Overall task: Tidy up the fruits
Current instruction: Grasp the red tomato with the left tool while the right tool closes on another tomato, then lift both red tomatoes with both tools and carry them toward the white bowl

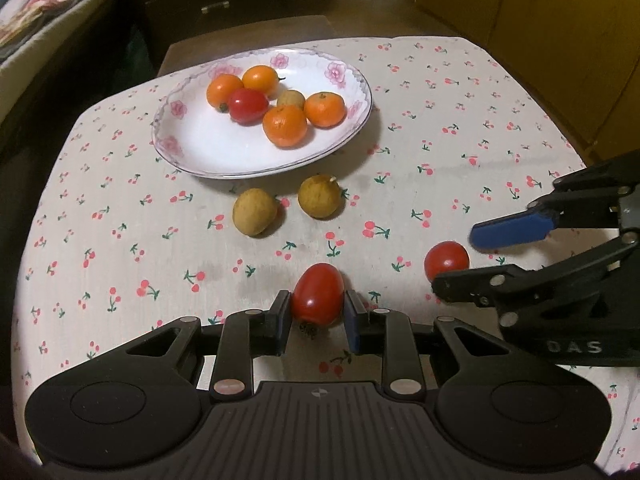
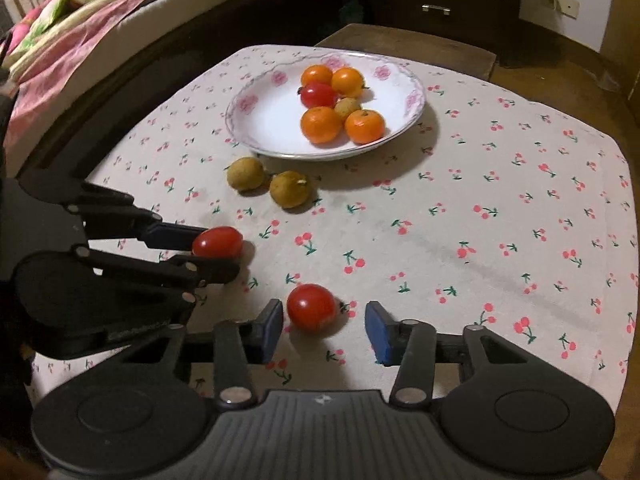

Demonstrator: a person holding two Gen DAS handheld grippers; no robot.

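Two tomatoes near the tabletop's front edge: left gripper [image 1: 316,312] pinches one tomato [image 1: 318,298], while right gripper [image 2: 325,326], jaws apart, should centre on the other tomato [image 2: 311,307] before squeezing gently.

Black hand-held gripper [image 1: 316,312], blue pads [image 1: 353,320], silver rivets

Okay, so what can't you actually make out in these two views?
- Longan on the plate: the mandarins in front cover most of it in both views.
- Right gripper: its lower finger covers part of the second tomato in the left wrist view.
- Left gripper on its tomato: the stem end is blurred.
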